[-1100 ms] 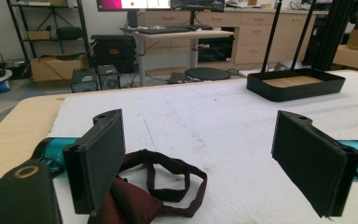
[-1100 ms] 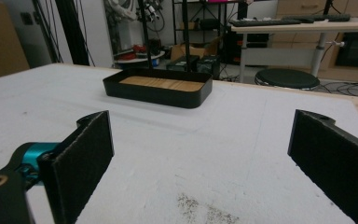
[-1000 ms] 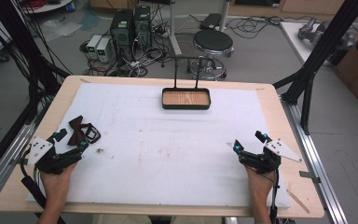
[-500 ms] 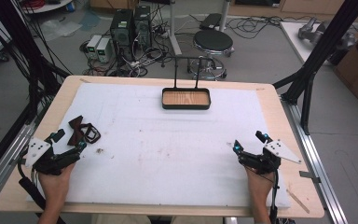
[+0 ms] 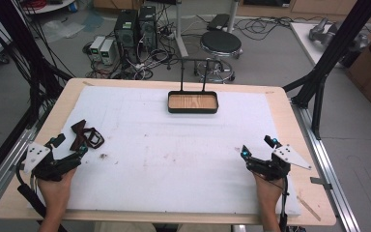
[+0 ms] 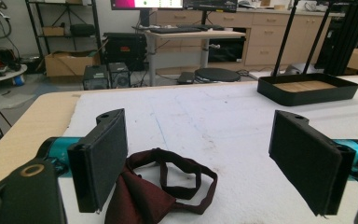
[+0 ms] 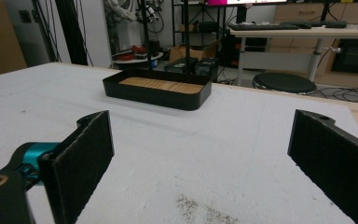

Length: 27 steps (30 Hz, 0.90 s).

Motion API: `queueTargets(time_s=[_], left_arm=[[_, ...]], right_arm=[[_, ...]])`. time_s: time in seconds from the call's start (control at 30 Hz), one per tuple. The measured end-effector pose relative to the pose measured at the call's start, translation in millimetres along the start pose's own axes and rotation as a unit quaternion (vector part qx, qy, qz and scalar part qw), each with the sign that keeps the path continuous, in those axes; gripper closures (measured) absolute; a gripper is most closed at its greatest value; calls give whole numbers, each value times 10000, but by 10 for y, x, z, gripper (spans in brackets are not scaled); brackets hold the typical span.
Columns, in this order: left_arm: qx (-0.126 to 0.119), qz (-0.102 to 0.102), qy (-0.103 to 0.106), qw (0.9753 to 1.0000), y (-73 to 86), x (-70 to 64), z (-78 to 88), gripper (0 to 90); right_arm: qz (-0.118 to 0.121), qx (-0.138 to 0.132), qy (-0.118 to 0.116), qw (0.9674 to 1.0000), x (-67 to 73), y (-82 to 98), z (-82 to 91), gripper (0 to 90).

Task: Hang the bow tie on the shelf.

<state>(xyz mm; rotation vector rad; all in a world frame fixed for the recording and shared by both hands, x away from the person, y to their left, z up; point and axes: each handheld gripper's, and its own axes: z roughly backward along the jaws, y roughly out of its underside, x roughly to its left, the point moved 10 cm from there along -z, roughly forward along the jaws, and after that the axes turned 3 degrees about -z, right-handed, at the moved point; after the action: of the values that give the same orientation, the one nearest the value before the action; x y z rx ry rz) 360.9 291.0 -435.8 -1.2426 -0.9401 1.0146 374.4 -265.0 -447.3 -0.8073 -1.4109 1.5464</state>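
— Maroon bow tie (image 5: pixel 86 137): where is it?
— On the white pad (image 5: pixel 174 159), just ahead of my left gripper (image 5: pixel 68 145) — jaws wide, tie between them.
— Right gripper (image 5: pixel 257 146)?
— Wide too, gripping nothing; the tray (image 5: pixel 193 102) sits well beyond.

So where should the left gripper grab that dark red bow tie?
Probably the bunched bow part, which lies nearest the open left gripper. It is thicker than the thin looped strap behind it, so the jaws could close on it straight from the person's side.

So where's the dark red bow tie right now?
In the high view the dark red fabric bow tie lies on the white mat's left side, just ahead of the open left gripper.
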Motion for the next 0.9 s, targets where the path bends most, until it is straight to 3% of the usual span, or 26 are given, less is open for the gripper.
queueTargets(time_s=[0.27,0.47,0.6,0.73,0.9], left_arm=[[-177,63,-62,9998,-142,62,-31,202],[-65,263,-158,9995,-165,183,-139,219],[-11,307,-352,9989,-141,276,-210,272],[269,275,-452,9982,-25,370,-327,297],[641,406,-695,9947,126,513,-460,309]], right_arm=[[-1,-1,5,10000,1,0,-1,57],[29,-8,2,10000,0,-1,-4,57],[31,-3,6,10000,0,0,-5,57],[52,-1,8,10000,0,1,-8,57],[32,38,36,10000,2,11,-10,57]])
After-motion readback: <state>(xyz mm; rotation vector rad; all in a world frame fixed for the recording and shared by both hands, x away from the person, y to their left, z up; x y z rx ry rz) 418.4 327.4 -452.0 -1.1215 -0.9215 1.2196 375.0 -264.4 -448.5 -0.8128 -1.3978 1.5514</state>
